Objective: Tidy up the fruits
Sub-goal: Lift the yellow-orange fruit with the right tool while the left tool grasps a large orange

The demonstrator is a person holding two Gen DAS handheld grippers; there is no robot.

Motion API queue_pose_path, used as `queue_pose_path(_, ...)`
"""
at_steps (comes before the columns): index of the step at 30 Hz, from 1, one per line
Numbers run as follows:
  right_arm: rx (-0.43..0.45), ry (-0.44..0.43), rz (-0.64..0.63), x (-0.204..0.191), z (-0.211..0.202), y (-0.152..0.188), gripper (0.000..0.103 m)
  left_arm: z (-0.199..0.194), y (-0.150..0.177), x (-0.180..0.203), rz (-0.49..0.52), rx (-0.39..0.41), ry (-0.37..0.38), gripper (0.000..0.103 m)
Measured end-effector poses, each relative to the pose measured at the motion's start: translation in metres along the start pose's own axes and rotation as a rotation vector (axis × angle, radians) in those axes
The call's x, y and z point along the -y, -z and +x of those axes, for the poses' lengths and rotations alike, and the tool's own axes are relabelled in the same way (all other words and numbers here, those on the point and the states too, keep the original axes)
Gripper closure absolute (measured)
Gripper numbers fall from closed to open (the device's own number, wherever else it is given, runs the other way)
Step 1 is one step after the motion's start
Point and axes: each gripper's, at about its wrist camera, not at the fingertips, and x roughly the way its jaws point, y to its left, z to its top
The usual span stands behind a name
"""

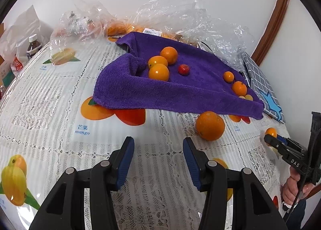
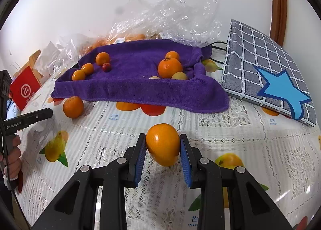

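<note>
The right gripper (image 2: 162, 145) grips an orange (image 2: 163, 144) above the surface (image 2: 260, 149); left gripper (image 1: 158, 149) fingers are open, empty; fruits under the far plastic bag (image 2: 170, 17) are unclear

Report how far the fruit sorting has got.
Done: several oranges, among them a cluster of three oranges, a small red fruit and pale yellowish fruits lie on the purple terry towel.
In hand: the right gripper clamps a small orange.
Left: one large loose orange on the tablecloth beside the towel; the left gripper is open, empty.
</note>
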Motion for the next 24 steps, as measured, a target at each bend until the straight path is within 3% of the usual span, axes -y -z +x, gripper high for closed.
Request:
queue_pose_path(7,0.016,0.03,0.071,0.015,-0.005,0.003,0.07,-0.002,0.001,0.005,0.029,0.003,0.005,0.048)
queue_pose_path(13,0.023,0.027,0.06,0.014,-0.008,0.004,0.07,0.001,0.004,0.035,0.124,-0.007,0.001,0.044)
queue_pose_path(18,0.012,0.018,0.054,0.013,-0.007,0.005,0.07,0.01,0.0,0.057,0.132,-0.002,0.039,0.039)
queue_pose_path(24,0.006,0.014,0.06,0.014,-0.005,0.004,0.07,0.025,-0.008,0.067,0.093,-0.015,0.032,0.039)
